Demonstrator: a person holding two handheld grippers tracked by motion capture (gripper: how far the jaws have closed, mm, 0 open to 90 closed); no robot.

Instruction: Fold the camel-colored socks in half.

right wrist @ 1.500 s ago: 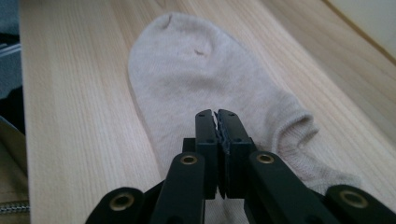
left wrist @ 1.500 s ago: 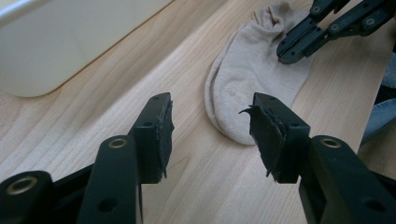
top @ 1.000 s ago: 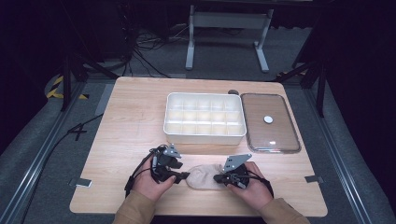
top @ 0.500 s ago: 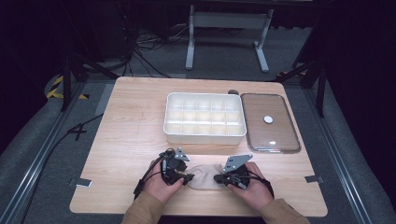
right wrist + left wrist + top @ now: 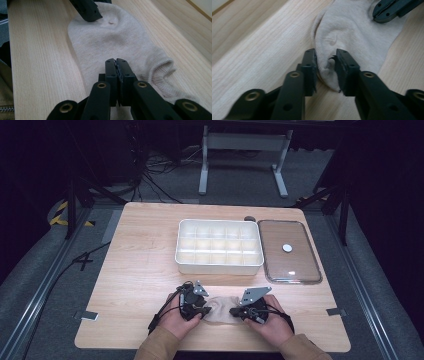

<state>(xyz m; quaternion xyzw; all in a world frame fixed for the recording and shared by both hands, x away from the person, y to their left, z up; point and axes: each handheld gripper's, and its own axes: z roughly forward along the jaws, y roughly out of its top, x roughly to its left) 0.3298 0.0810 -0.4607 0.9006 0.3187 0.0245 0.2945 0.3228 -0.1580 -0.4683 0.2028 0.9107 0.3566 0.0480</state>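
Both hands low at the near edge of the table (image 5: 140, 270), knuckles up, forearms in from below, grippers tipped inward toward each other. Between them, flat on the wood, a beige sock (image 5: 220, 309). Left gripper (image 5: 325, 65) just been closing, jaws now bunching a fold of the sock's toe end between the pads. Right gripper (image 5: 116, 65) clamped tight on the sock's edge near the cuff opening. Seen from above but not from either gripper view: white divided tray (image 5: 219, 246) and clear lid (image 5: 288, 251) side by side, farther back, well apart from the sock.
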